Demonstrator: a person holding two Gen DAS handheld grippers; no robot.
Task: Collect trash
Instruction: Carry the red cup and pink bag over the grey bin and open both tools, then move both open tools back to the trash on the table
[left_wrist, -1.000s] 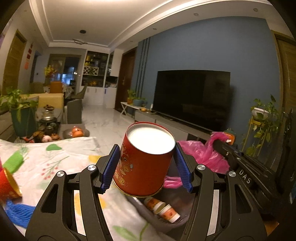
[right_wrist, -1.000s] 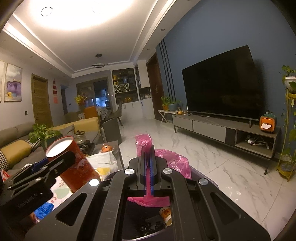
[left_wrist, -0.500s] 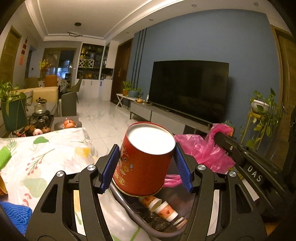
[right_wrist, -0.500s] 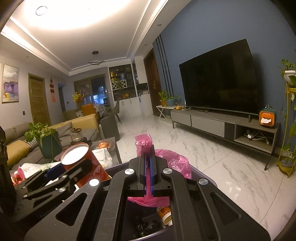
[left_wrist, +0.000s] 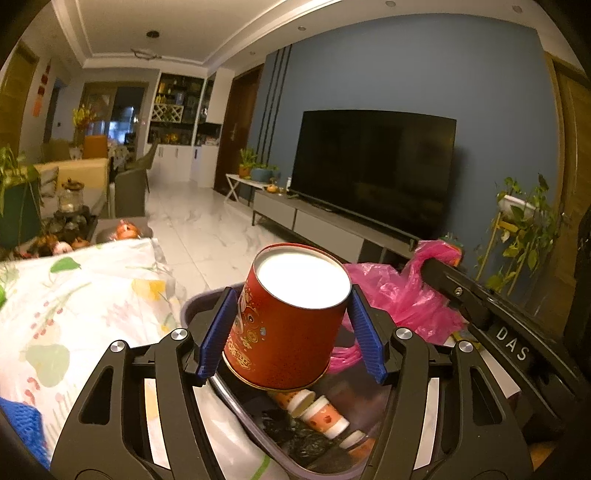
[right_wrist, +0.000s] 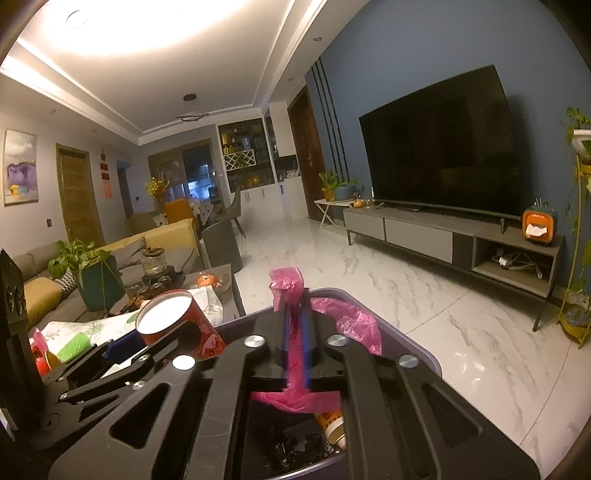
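Observation:
My left gripper (left_wrist: 291, 295) is shut on a red paper cup (left_wrist: 284, 332), held tilted with its white base toward the camera. The cup hangs over the open grey trash bin (left_wrist: 199, 306), where small orange-and-white cups (left_wrist: 325, 413) lie on dark trash. My right gripper (right_wrist: 293, 295) is shut on a pink plastic bag (right_wrist: 354, 325), held above the same bin (right_wrist: 406, 339). In the right wrist view the red cup (right_wrist: 173, 321) shows at the left, beside the bin's edge. In the left wrist view the pink bag (left_wrist: 388, 295) sits just right of the cup.
A table with a floral cloth (left_wrist: 74, 295) lies left of the bin, with a blue mesh item (left_wrist: 22, 424) near its front. A tea set and a potted plant (right_wrist: 81, 266) stand farther back. Marble floor (right_wrist: 461, 332) stretches to the TV stand (right_wrist: 443, 236).
My left gripper has carried the red cup to the right, from above the table edge to over the bin. The right gripper has kept hold of the pink bag.

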